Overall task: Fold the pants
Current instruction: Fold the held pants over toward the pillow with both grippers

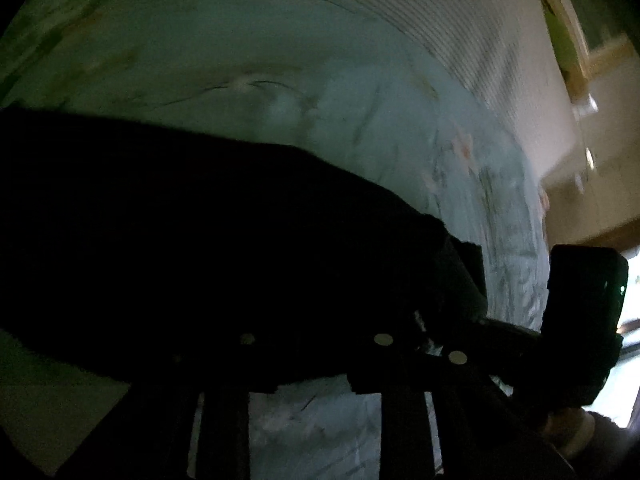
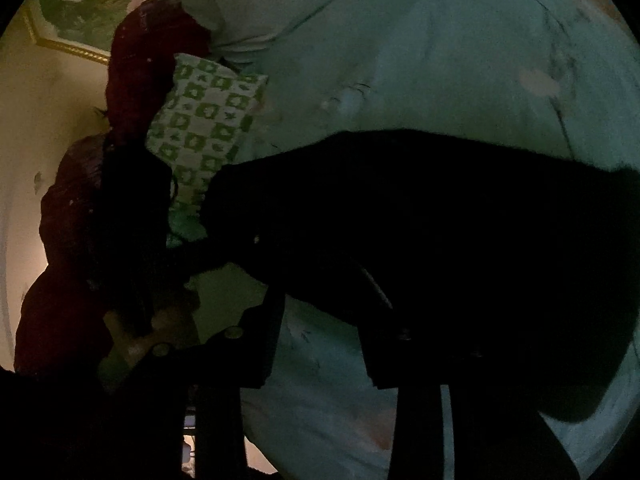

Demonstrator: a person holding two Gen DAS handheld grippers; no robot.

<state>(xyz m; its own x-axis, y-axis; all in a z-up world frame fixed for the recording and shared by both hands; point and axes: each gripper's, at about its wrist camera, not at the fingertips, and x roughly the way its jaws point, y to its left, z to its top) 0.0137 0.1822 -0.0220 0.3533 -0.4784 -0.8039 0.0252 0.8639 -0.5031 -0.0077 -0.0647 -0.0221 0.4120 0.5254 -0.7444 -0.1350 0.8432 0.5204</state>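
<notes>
Black pants (image 1: 180, 220) lie across a pale blue flowered bed sheet (image 1: 240, 40) in dim light. In the left wrist view my left gripper (image 1: 316, 360) sits at the bottom with its fingers apart. Sheet shows in the gap, and the tips fade into the dark edge of the pants. My right gripper (image 1: 584, 312) appears at the right end of the pants, held by a hand. In the right wrist view the pants (image 2: 440, 240) fill the middle and right. The right gripper (image 2: 320, 292) has its fingers spread at the near hem, with sheet (image 2: 400, 60) visible between them.
A green-and-white checked pillow (image 2: 204, 128) lies at the left end of the pants. A person in a dark red jacket (image 2: 132, 60) bends over the bed's left side. A gold-framed picture (image 2: 92, 0) hangs behind. White ribbed bedding (image 1: 460, 40) borders the sheet.
</notes>
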